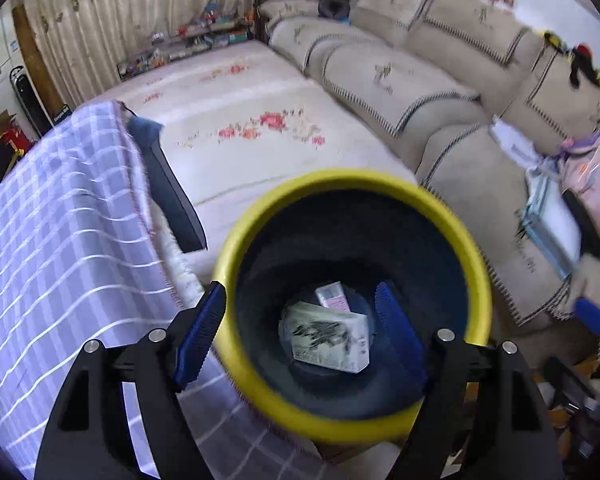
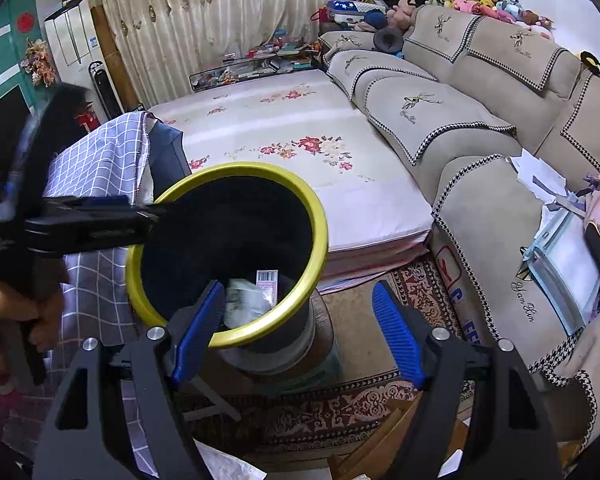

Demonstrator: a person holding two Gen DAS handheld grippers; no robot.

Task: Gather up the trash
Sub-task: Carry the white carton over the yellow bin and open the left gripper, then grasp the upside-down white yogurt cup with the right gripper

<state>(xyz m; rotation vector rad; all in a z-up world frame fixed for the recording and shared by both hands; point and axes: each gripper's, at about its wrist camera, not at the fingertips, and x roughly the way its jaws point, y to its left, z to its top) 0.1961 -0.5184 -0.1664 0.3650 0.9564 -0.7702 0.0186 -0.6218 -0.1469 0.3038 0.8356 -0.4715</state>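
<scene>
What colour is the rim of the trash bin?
Yellow, around a black inside; the trash bin rim shows sharpest in the right wrist view.

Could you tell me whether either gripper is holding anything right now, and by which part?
Nothing is held: the left gripper and right gripper are both open and empty near the yellow-rimmed bin.
</scene>
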